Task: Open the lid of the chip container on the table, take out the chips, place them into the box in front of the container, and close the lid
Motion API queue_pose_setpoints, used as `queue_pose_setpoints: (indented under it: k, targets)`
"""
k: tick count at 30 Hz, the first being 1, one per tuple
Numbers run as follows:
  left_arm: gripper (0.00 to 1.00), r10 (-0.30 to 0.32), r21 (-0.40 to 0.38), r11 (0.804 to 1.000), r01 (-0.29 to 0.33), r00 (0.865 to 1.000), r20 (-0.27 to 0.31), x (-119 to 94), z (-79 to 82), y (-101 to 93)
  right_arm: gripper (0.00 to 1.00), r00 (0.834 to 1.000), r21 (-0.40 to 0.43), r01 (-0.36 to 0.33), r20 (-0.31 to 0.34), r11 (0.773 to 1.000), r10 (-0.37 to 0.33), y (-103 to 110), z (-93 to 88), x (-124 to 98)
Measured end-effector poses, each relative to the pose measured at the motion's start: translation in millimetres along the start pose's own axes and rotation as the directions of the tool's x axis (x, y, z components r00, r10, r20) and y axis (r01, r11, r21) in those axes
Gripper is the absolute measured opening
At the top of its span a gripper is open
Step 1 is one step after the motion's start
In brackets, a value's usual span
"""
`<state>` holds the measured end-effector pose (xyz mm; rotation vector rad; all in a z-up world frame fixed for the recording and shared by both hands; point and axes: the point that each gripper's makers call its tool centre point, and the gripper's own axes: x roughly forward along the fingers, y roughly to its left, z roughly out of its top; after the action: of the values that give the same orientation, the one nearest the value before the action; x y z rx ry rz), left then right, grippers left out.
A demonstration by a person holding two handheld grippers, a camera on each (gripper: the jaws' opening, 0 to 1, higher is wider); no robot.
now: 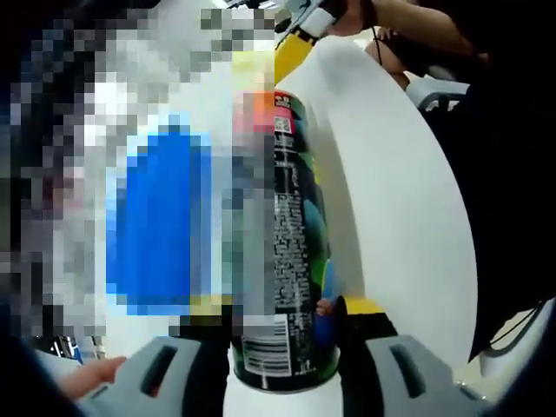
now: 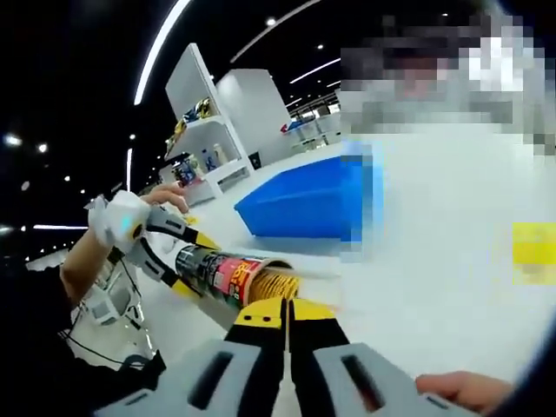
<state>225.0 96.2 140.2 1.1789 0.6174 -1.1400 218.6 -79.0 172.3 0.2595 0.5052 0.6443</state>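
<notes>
The left gripper (image 2: 161,239) pinches the chip can (image 1: 291,252) by its closed bottom end and holds it tipped on its side above the white table (image 2: 434,287), its open mouth showing the stacked chips (image 2: 276,283) and pointing toward the blue box (image 2: 308,208) just beyond. The right gripper (image 2: 287,317) has its jaws pressed together with nothing between them, right at the can's mouth. The can looks light, stiff and rather slick, so a hold low on the tube suits it, while the thin chips will likely snap under any squeeze.
</notes>
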Motion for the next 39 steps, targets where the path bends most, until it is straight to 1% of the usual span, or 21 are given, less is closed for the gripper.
queue_pose_setpoints:
  k: [2, 9, 12, 14, 16, 17, 18, 22, 24, 26, 27, 28, 29, 32, 34, 35, 36, 37, 38, 39]
  targets:
    - [0.49, 0.001, 0.001, 1.0, -0.001, 1.0, 0.003, 0.0, 0.2, -0.2, 0.01, 1.0, 0.002, 0.001, -0.005, 1.0, -0.001, -1.4, -2.8, 0.6]
    - [0.49, 0.002, 0.002, 1.0, -0.002, 1.0, 0.01, -0.2, 1.1, -0.9, 0.01, 1.0, 0.042, -0.021, 0.008, 0.999, 0.021, -0.6, -1.8, -2.3]
    - [0.49, 0.001, 0.003, 1.0, -0.001, 1.0, 0.01, -0.2, 1.3, -1.2, 0.01, 1.0, 0.039, -0.005, 0.005, 0.999, 0.005, -3.9, -2.3, -2.4]
    - [0.49, 0.001, 0.003, 1.0, -0.001, 1.0, 0.011, -0.2, 1.3, -1.3, 0.01, 1.0, 0.02, 0.007, -0.01, 1.0, -0.007, -3.4, -5.2, -0.8]
    - [0.49, 0.001, 0.003, 1.0, -0.001, 1.0, 0.01, -0.2, 1.4, -1.5, 0.01, 1.0, -0.014, 0.021, -0.013, 1.0, -0.021, -2.9, -5.8, 0.5]
    - [0.49, 0.002, 0.003, 1.0, -0.002, 1.0, 0.011, -0.3, 1.3, -1.6, 0.01, 0.999, -0.045, 0.039, -0.029, 0.998, -0.041, -4.0, -8.2, 1.6]
    - [0.49, 0.002, 0.004, 1.0, -0.002, 1.0, 0.011, -0.4, 1.4, -1.7, 0.01, 0.999, -0.06, 0.045, -0.026, 0.997, -0.047, -3.2, -7.7, 2.5]
    - [0.49, 0.002, 0.004, 1.0, -0.002, 1.0, 0.013, -0.6, 1.4, -1.9, 0.01, 0.999, -0.059, 0.021, -0.023, 0.998, -0.022, 7.2, -5.7, 4.4]
    - [0.49, 0.002, 0.005, 1.0, -0.002, 1.0, 0.012, -0.6, 1.4, -2.0, 0.04, 0.999, -0.085, 0.026, -0.023, 0.996, -0.028, 8.9, -4.8, 6.0]
    - [0.49, 0.002, 0.005, 1.0, -0.002, 1.0, 0.012, -0.6, 1.4, -2.2, 0.06, 0.997, -0.146, 0.07, -0.027, 0.987, -0.074, 3.3, -3.6, 4.6]
    - [0.49, 0.002, 0.004, 1.0, -0.002, 1.0, 0.012, -0.7, 1.3, -2.1, 0.06, 0.994, -0.177, 0.098, -0.023, 0.979, -0.104, 0.3, -2.6, 3.7]
    - [0.49, 0.002, 0.004, 1.0, -0.003, 1.0, 0.013, -0.8, 1.4, -2.2, 0.06, 0.993, -0.188, 0.105, -0.025, 0.976, -0.112, -0.4, -2.9, 3.4]
    - [0.49, 0.003, 0.005, 1.0, -0.003, 1.0, 0.014, -0.8, 1.4, -2.2, 0.06, 0.992, -0.218, 0.117, -0.025, 0.969, -0.126, -0.7, -3.0, 2.9]
    - [0.49, 0.002, 0.005, 1.0, -0.003, 1.0, 0.015, -1.0, 1.4, -2.4, 0.06, 0.992, -0.233, 0.116, -0.022, 0.966, -0.125, 4.2, -4.0, 3.4]
    - [0.49, 0.001, 0.005, 1.0, -0.002, 1.0, 0.014, -1.0, 1.3, -2.4, 0.06, 0.995, -0.206, 0.095, -0.019, 0.974, -0.101, 8.5, -4.0, 5.4]
    - [0.49, 0.001, 0.005, 1.0, -0.001, 1.0, 0.013, -1.1, 1.3, -2.6, 0.08, 0.995, -0.2, 0.092, -0.011, 0.975, -0.096, 9.3, -3.6, 7.1]
    - [0.49, 0.002, 0.007, 1.0, -0.002, 1.0, 0.013, -1.2, 1.4, -2.5, 0.11, 0.993, -0.214, 0.117, -0.007, 0.97, -0.121, 5.0, -5.1, 9.5]
    - [0.49, 0.003, 0.009, 1.0, -0.003, 1.0, 0.014, -1.3, 1.6, -2.6, 0.11, 0.987, -0.242, 0.15, -0.01, 0.958, -0.157, -6.2, -3.8, 11.0]
    - [0.49, 0.004, 0.009, 1.0, -0.005, 1.0, 0.015, -1.2, 1.5, -2.7, 0.09, 0.99, -0.244, 0.131, -0.021, 0.961, -0.141, -2.3, -7.4, 14.2]
    - [0.49, 0.005, 0.01, 1.0, -0.005, 1.0, 0.017, -1.2, 1.6, -2.7, 0.07, 0.989, -0.242, 0.135, -0.026, 0.961, -0.145, -2.6, -9.0, 15.8]
